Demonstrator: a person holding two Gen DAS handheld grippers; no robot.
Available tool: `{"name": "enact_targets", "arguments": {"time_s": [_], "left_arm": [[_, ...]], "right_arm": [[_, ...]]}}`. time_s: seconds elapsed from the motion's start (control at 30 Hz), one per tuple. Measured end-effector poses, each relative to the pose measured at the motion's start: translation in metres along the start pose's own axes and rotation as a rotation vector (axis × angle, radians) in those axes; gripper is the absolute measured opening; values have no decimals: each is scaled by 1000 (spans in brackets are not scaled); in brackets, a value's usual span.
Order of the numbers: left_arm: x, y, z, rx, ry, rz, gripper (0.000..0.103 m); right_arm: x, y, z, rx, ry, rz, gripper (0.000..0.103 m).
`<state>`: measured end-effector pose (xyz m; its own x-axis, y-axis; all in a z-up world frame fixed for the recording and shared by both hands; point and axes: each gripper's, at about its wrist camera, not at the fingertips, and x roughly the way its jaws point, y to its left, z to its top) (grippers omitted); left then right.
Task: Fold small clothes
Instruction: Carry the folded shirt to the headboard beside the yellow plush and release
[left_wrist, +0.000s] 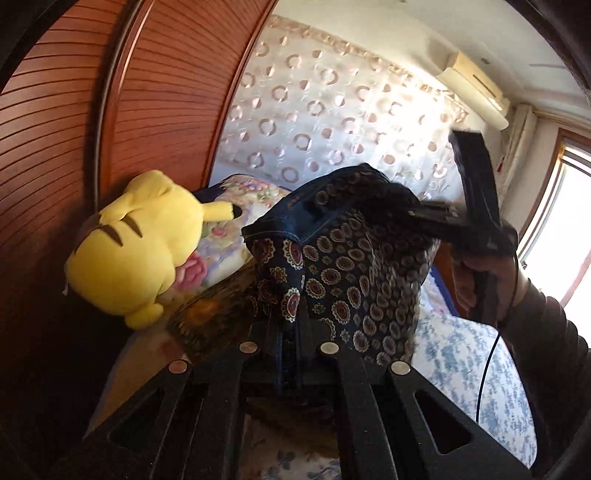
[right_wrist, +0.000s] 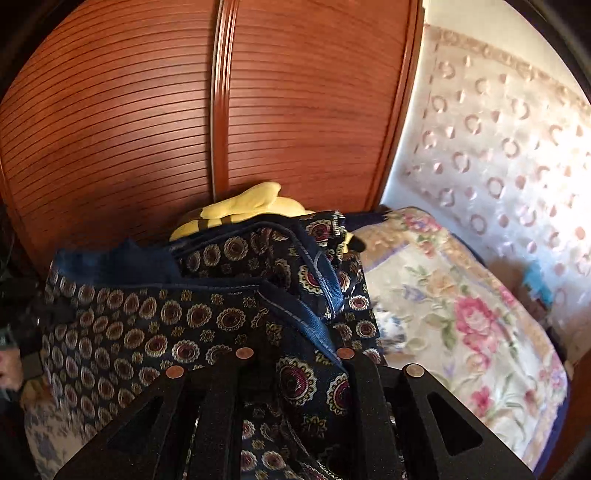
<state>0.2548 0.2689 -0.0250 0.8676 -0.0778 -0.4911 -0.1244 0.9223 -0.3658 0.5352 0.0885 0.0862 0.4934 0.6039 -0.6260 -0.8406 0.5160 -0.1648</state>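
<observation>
Nearest the lens, the left gripper (left_wrist: 288, 343) is clamped on a fold of the dark navy cloth garment printed with round medallions and edged in blue denim (left_wrist: 343, 266), while the right gripper (right_wrist: 295, 354) has that cloth between jaws standing slightly apart, so whether it pinches I cannot tell. If that hold is loose, the garment, hanging bunched between both grippers above the blue-flowered bed sheet (left_wrist: 465, 354), could slip and sag unevenly. It looks thin, limp and creased.
</observation>
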Motion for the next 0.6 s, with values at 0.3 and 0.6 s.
{"name": "enact_targets", "arguments": {"time_s": [0.3, 0.6], "left_arm": [[1, 7, -7, 15, 20, 64, 14], [-7, -4, -11, 62, 21, 91, 44]], "right_arm": [[-24, 7, 8, 107, -116, -192, 61], [-50, 13, -44, 182, -85, -112, 61]]}}
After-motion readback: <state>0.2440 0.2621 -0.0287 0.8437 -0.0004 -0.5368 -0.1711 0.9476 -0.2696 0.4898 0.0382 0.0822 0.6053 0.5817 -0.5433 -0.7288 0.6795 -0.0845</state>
